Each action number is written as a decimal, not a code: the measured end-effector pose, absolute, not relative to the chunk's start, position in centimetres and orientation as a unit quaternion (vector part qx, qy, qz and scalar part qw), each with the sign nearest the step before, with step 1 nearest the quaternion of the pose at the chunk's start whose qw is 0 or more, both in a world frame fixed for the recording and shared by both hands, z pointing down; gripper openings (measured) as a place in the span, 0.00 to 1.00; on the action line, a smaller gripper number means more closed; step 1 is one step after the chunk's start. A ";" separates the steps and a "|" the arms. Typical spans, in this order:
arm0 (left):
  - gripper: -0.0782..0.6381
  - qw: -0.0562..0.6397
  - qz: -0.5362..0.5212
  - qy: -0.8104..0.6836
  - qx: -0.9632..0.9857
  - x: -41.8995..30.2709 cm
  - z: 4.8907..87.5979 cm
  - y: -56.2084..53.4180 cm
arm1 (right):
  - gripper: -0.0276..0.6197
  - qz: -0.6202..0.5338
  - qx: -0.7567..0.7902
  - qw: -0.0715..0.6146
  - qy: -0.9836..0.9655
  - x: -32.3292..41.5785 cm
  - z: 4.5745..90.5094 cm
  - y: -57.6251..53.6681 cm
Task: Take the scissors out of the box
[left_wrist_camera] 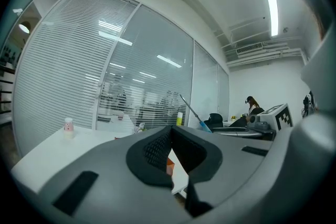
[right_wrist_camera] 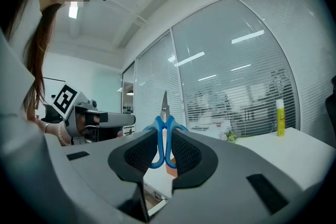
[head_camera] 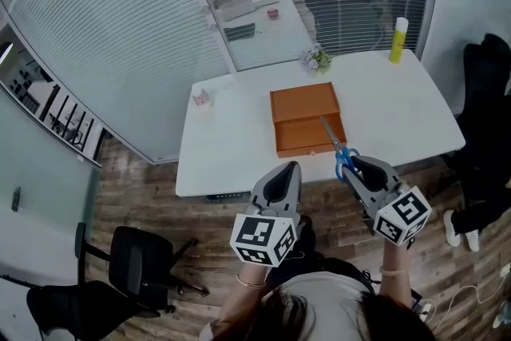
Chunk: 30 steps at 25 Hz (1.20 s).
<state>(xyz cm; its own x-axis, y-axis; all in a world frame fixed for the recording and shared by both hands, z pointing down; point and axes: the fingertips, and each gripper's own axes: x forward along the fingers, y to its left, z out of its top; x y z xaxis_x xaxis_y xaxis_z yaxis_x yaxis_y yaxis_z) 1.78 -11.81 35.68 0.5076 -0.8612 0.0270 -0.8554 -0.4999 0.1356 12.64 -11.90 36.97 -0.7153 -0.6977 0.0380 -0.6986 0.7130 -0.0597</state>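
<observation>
An open orange box (head_camera: 303, 121) lies on the white table (head_camera: 231, 156); one corner of it shows through the left gripper's jaws (left_wrist_camera: 168, 165). The scissors (head_camera: 338, 149) have blue handles and thin metal blades. My right gripper (head_camera: 352, 164) is shut on the handles, in front of the table's near edge, with the blades reaching back over the box's front corner. In the right gripper view the scissors (right_wrist_camera: 164, 128) stand upright between the pads, tips up. My left gripper (head_camera: 287, 169) hovers beside it to the left, shut and with nothing in it (left_wrist_camera: 169, 152).
A yellow glue stick (head_camera: 398, 40) stands at the table's far right corner, a small plant (head_camera: 316, 57) behind the box, and a small pink-and-white bottle (head_camera: 201, 97) at the far left. A black office chair (head_camera: 132, 267) sits on the wooden floor at lower left. Glass walls with blinds rise behind the table.
</observation>
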 end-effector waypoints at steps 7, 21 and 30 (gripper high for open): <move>0.13 0.065 -0.024 -0.494 0.867 1.9 35.6 -11.3 | 0.21 0.029 0.378 0.009 -0.925 12.6 36.8 -11.3; 0.13 0.066 -0.025 -0.490 0.869 2.1 35.8 -11.6 | 0.21 0.027 0.383 0.016 -0.923 12.6 36.9 -11.0; 0.13 0.068 -0.028 -0.484 0.872 2.2 35.8 -12.1 | 0.21 0.025 0.386 0.015 -0.922 12.5 36.7 -11.4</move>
<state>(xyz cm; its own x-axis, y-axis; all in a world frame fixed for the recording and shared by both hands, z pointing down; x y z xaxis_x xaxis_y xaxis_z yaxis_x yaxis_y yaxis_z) 2.19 -12.09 35.77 0.5291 -0.8484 0.0170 -0.8409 -0.5215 0.1447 12.49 -11.39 36.72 -0.7023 -0.7103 0.0467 -0.7118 0.7015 -0.0342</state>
